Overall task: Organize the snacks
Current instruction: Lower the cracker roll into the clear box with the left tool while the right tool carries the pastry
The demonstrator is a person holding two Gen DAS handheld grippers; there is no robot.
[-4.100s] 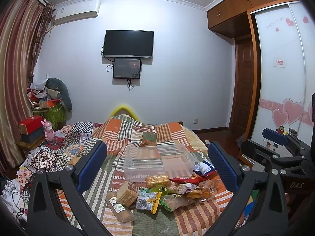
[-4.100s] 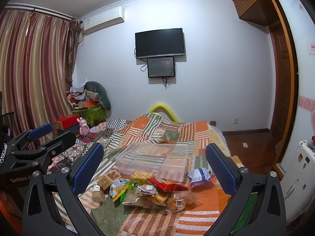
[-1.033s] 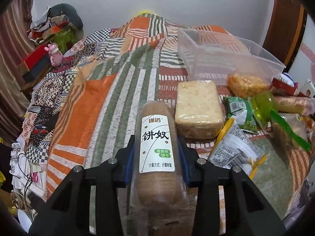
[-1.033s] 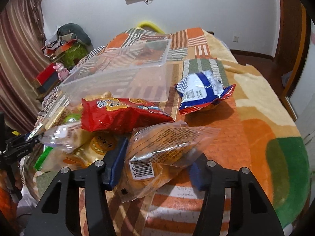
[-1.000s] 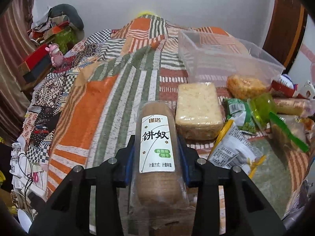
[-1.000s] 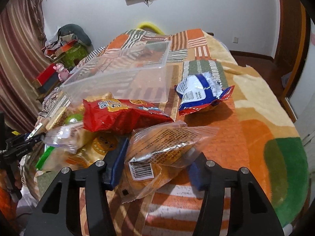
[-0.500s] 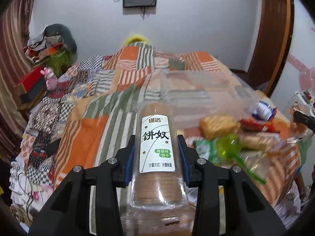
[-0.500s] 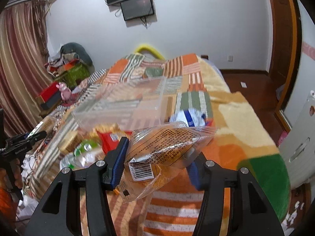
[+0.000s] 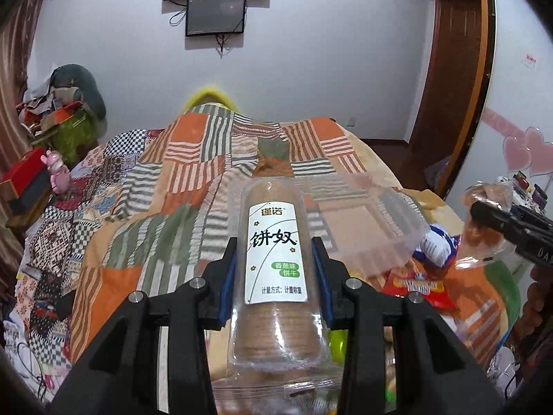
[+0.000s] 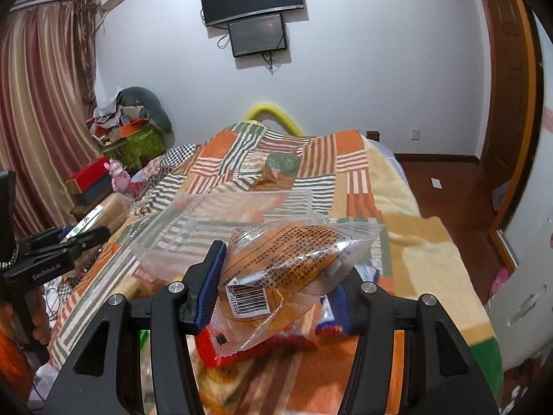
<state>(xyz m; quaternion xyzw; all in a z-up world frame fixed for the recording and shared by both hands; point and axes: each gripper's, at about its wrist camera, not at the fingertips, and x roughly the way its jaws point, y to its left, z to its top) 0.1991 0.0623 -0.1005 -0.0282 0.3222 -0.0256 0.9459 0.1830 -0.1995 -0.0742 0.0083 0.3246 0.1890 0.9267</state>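
Two held snacks, above clear bin [image 10: 221, 228]

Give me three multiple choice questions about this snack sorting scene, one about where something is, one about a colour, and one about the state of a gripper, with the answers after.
1. Where is the clear plastic bin?
A. On the patchwork bedspread
B. On the floor by the door
C. On the red box

2. What colour is the label on the biscuit tube?
A. Red
B. White
C. Black

3. What is the right gripper doing?
A. Standing open with nothing in it
B. Clamping a clear bread packet
C. Clamping the blue and white bag

Answers:
1. A, the bin rests on the patchwork bedspread.
2. B, a white label with dark characters.
3. B, its blue pads squeeze the bread packet.
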